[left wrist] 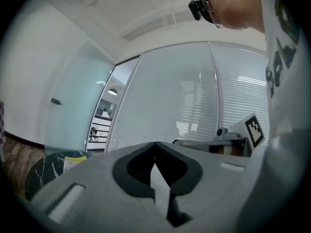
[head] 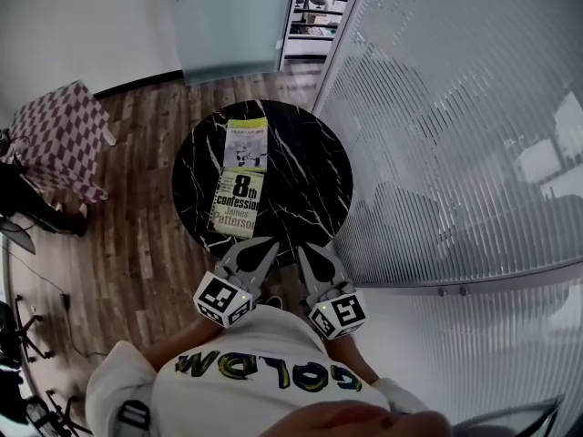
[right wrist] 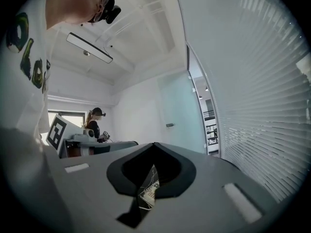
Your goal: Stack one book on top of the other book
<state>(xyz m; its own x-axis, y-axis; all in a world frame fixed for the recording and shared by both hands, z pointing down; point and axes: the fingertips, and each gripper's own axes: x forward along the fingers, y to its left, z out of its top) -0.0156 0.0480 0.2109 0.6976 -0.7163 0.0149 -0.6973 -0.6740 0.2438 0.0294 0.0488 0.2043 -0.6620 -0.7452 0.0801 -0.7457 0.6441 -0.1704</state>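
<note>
Round table (head: 310, 180): near book (head: 239, 204) at its near edge, far book (head: 247, 144) just beyond. Your left gripper (head: 267, 244) and right gripper (head: 306, 248) are pinched closed, empty; spread them first.

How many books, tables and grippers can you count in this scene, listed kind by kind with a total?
Books: 2 (far book, near book)
Round table: 1
Grippers: 2 (left gripper, right gripper)
Total: 5
</note>
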